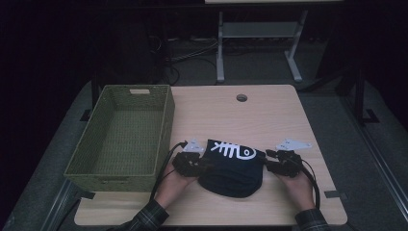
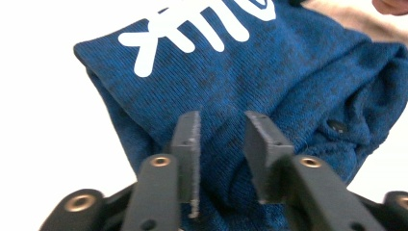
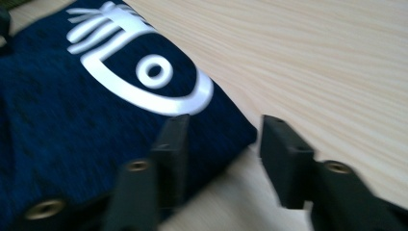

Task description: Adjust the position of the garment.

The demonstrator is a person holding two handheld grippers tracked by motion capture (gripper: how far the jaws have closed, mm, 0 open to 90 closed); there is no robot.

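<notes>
Both tools (image 1: 204, 165) (image 1: 265, 166) flank the folded garment (image 1: 231, 168), jaws parted.

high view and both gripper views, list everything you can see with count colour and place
folded garment: 1, dark blue knit with a white fish-bone print, near middle of the table, between the two grippers
basket: 1, olive green woven, nothing inside, left part of the table
table: 1, light wood top with a round hole near the far edge
desk frame: 1, pale grey legs, on the floor behind the table
cables: several, dark, on the floor behind the table
left gripper: 1, black, jaws apart over the garment's left edge
right gripper: 1, black, jaws apart astride the garment's right corner
hands: 2, plaid sleeves, near edge of the table
</notes>
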